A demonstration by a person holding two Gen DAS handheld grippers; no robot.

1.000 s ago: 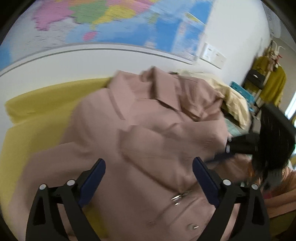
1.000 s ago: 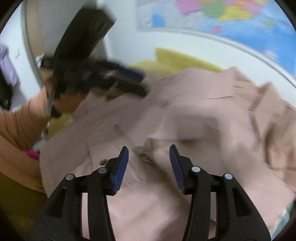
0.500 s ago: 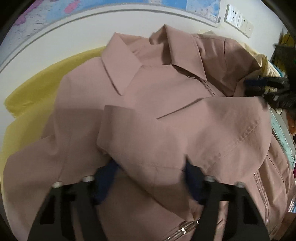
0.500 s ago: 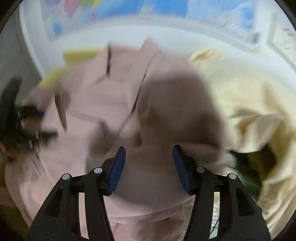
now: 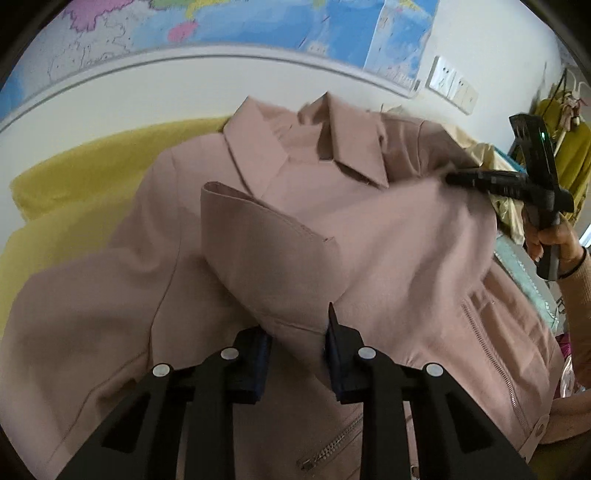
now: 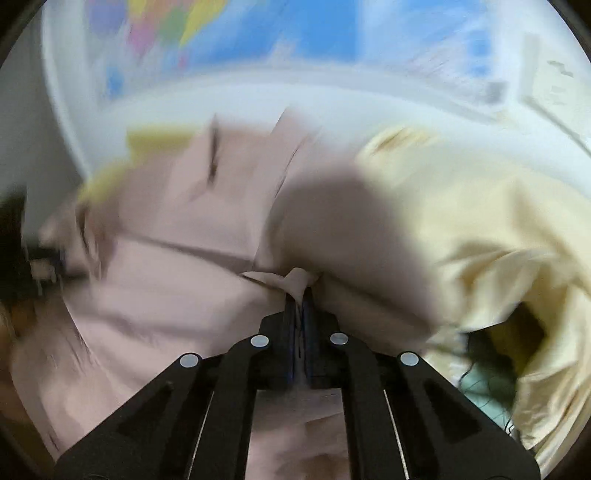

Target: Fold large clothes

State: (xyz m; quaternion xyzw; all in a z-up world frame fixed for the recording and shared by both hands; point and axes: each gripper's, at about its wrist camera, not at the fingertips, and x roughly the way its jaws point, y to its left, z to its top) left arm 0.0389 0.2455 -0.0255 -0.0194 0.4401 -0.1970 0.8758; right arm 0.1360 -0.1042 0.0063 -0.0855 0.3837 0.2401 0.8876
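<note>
A dusty-pink jacket [image 5: 192, 266] with a collar and zips lies spread on a yellow cover [image 5: 77, 177]. Its sleeve cuff [image 5: 266, 258] is folded across the chest. My left gripper [image 5: 297, 339] has its jaws closed in on the cuff's lower edge, with fabric between them. My right gripper [image 6: 300, 295] is shut on a fold of the pink jacket [image 6: 177, 295] near the shoulder; that view is blurred. The right gripper also shows in the left wrist view [image 5: 458, 179], at the jacket's right shoulder.
A pale yellow garment [image 6: 461, 221] lies heaped to the right of the jacket. A world map [image 5: 258, 29] hangs on the white wall behind. Switch plates [image 5: 452, 88] and a rack with yellow clothes [image 5: 569, 147] stand at the far right.
Both grippers have closed: the left on the sleeve cuff, the right on the jacket's shoulder fabric. The sleeve now lies folded across the chest.
</note>
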